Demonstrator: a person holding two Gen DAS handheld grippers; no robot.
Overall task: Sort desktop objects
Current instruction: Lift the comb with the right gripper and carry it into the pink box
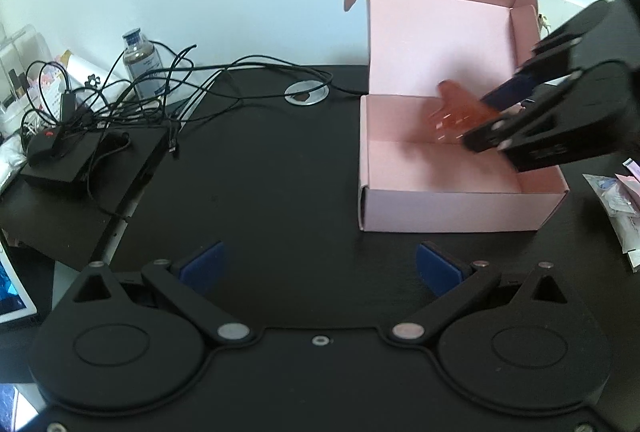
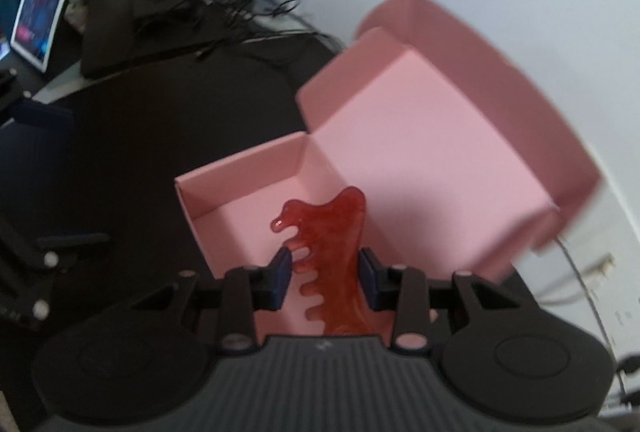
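Observation:
A red translucent comb (image 2: 332, 252) with rounded teeth stands between the blue pads of my right gripper (image 2: 326, 274), which is shut on it. The comb hangs over the open pink cardboard box (image 2: 240, 192), whose lid stands upright behind. In the left wrist view the same right gripper (image 1: 500, 112) reaches in from the right over the pink box (image 1: 460, 208), and the comb (image 1: 460, 112) shows as a red blur above the box floor. My left gripper (image 1: 320, 266) is open over the dark desk, left of the box, with nothing between its blue pads.
A tangle of black cables (image 1: 132, 92) and a black device (image 1: 68, 156) lie at the far left, beside a small glass bottle (image 1: 142, 62). A round metal grommet (image 1: 307, 94) sits in the desk. White packets (image 1: 622, 208) lie at the right edge. A lit tablet (image 2: 42, 12) stands far left.

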